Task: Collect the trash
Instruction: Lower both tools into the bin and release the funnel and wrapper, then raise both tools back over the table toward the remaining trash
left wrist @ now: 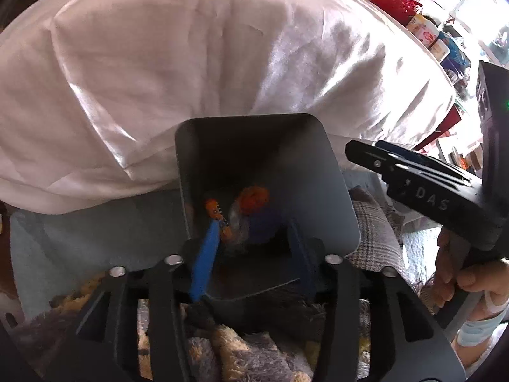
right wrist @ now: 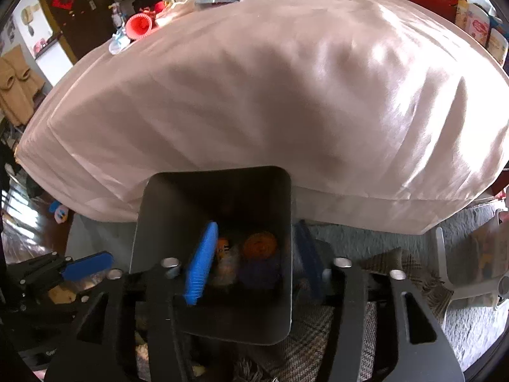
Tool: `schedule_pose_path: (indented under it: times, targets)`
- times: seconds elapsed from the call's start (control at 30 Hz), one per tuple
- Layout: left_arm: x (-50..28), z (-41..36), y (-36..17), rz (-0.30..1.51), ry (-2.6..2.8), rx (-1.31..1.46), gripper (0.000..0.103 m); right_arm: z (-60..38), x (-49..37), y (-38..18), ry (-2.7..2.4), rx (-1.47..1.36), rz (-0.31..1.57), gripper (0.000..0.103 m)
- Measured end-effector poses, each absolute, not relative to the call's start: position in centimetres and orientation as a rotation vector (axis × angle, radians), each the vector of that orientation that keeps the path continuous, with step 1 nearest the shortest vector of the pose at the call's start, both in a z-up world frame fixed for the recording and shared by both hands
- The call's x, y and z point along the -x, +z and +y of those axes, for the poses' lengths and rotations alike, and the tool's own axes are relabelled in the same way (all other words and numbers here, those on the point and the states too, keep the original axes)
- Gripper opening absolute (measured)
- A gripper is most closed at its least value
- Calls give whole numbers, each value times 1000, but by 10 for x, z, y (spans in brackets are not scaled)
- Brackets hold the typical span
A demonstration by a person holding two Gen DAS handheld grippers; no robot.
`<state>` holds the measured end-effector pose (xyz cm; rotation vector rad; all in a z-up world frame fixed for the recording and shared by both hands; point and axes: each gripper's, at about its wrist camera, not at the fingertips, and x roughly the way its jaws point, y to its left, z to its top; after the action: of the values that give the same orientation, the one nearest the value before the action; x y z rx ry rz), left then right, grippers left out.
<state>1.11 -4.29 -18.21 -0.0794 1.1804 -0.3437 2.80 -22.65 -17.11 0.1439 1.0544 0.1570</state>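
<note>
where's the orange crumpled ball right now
The orange crumpled ball lies at the bottom of the grey bin, centre-low in both wrist views, beside a small orange wrapper and below the pink-covered table.

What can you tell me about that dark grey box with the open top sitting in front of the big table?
The dark grey rectangular bin looks like smooth matte plastic or metal, with rounded corners, thin walls and an open top. It stands upright below the edge of the table covered in shiny pink cloth, over a plaid fabric. Inside lie an orange crumpled piece, a small orange wrapper and something purplish. A blue-padded gripper finger reaches inside; I cannot tell whether it touches a wall.
</note>
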Motion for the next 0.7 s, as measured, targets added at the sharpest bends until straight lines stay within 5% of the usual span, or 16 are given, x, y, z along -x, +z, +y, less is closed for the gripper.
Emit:
schedule_pose_path:
  times: [0.17,0.27,0.7]
  targets:
    - [-9,-41,-172,1158,-321,54,82,-231,-28,-162,153,-133,1033,92]
    - [-8,-40,-159,1139,-322,46,95,-234,-30,-150,158,-130,1007,94]
    - [-34,6,-75,967,-230,34,95,-247,-65,-53,156,-67,777,98]
